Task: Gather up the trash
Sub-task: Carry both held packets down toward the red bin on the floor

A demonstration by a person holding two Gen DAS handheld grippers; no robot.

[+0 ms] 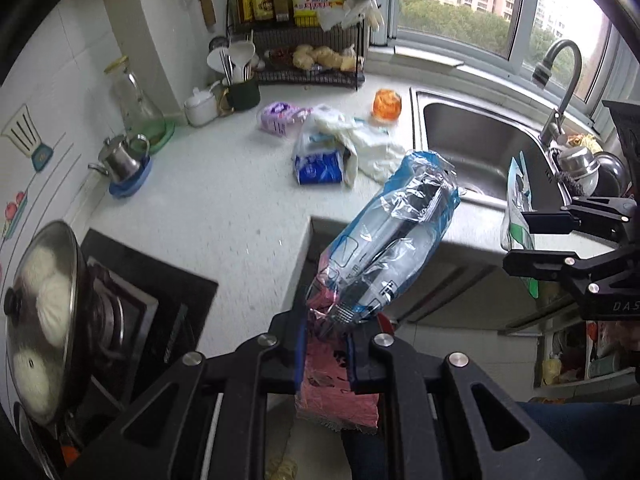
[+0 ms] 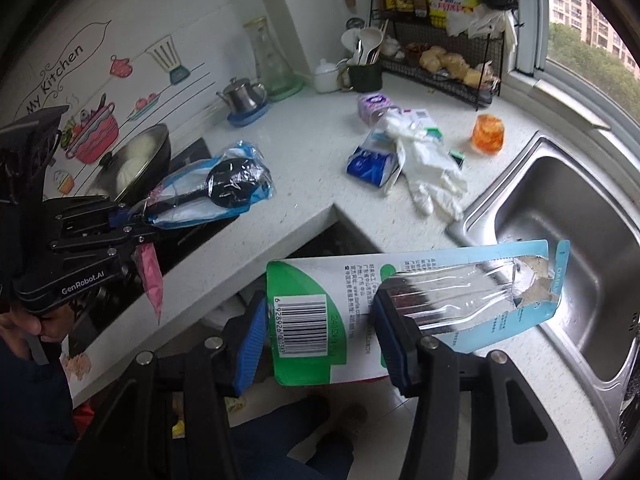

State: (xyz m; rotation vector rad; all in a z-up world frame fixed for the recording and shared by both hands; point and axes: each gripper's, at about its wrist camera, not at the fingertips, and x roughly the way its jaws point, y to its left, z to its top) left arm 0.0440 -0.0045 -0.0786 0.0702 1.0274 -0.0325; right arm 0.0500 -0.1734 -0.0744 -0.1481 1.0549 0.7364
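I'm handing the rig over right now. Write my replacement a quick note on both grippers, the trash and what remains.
Left gripper: shut on a blue-and-clear plastic bag with a pink end, held in the air in front of the counter.
Right gripper: shut on a torn green-and-white blister pack, held beside the sink.
On the counter: blue tissue packet, white glove, purple packet and orange cup.
Done: two pieces picked up.
Left: drop both in a bin, which is not in view, then probably collect the loose counter items.
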